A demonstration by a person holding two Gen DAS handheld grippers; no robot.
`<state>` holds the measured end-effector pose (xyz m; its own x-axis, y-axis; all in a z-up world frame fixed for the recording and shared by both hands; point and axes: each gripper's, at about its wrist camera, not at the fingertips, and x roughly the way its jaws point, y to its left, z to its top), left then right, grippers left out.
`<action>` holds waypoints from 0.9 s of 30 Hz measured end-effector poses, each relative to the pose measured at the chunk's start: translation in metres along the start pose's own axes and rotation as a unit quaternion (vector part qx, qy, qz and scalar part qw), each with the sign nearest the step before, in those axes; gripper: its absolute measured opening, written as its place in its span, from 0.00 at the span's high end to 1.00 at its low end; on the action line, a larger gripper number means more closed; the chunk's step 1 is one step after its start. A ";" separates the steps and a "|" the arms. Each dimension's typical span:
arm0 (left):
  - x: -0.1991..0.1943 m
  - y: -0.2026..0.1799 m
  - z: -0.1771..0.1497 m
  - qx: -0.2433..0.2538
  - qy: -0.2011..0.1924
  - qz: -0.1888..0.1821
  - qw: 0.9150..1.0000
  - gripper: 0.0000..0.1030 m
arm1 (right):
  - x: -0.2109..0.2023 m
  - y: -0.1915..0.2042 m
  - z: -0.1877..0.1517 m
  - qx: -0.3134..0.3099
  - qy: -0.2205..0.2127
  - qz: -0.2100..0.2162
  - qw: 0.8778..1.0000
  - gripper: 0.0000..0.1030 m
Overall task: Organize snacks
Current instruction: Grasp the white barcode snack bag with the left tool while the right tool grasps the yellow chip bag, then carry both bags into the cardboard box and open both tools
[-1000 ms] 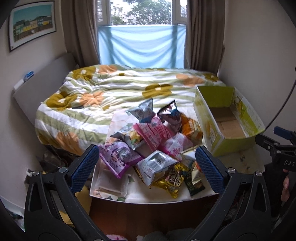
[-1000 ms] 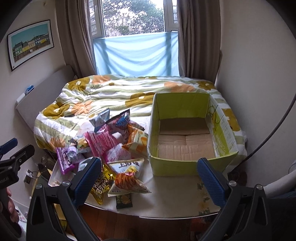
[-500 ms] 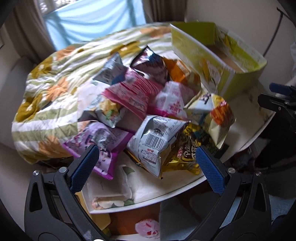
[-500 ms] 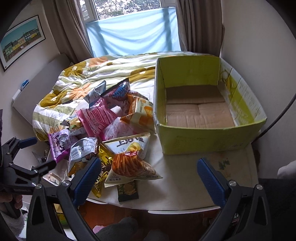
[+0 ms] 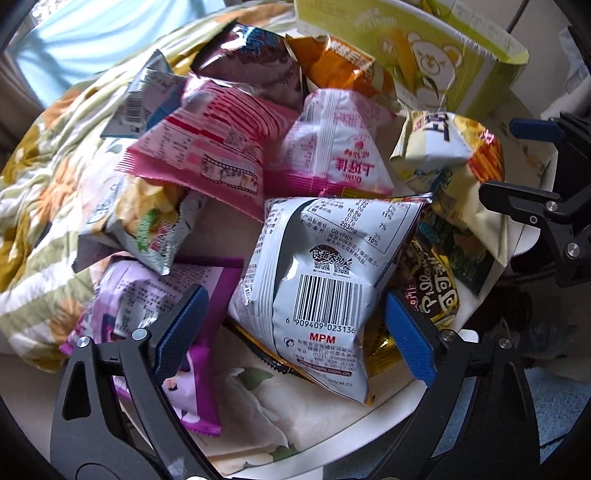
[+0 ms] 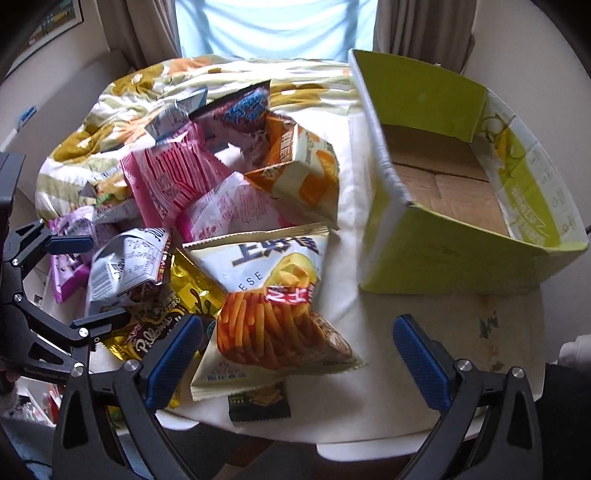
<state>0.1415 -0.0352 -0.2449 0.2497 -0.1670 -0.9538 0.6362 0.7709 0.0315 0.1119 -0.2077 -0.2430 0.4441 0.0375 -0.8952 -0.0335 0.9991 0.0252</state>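
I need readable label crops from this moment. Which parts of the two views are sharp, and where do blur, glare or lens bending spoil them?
Left wrist view: the barcode on the silver packet is crisp; the pink packets behind smear. Right wrist view: the fries bag is soft, the window blown out, the green box bowed.

Saw a green box [image 6: 454, 266], a pink striped bag [image 5: 207, 147], a grey bag [image 5: 314, 280] with black bars, a purple bag [image 5: 147, 306], and a flowery blanket [image 5: 44, 177].
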 end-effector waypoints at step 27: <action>-0.013 0.016 0.013 -0.005 -0.018 -0.061 0.998 0.39 | 0.028 0.006 0.014 -0.006 0.031 0.012 0.999 0.52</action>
<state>0.1578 -0.0291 -0.2282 0.1964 -0.2820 -0.9391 0.6562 0.7494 -0.0878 0.1369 -0.2001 -0.2617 0.3865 0.0591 -0.9204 -0.0545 0.9977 0.0412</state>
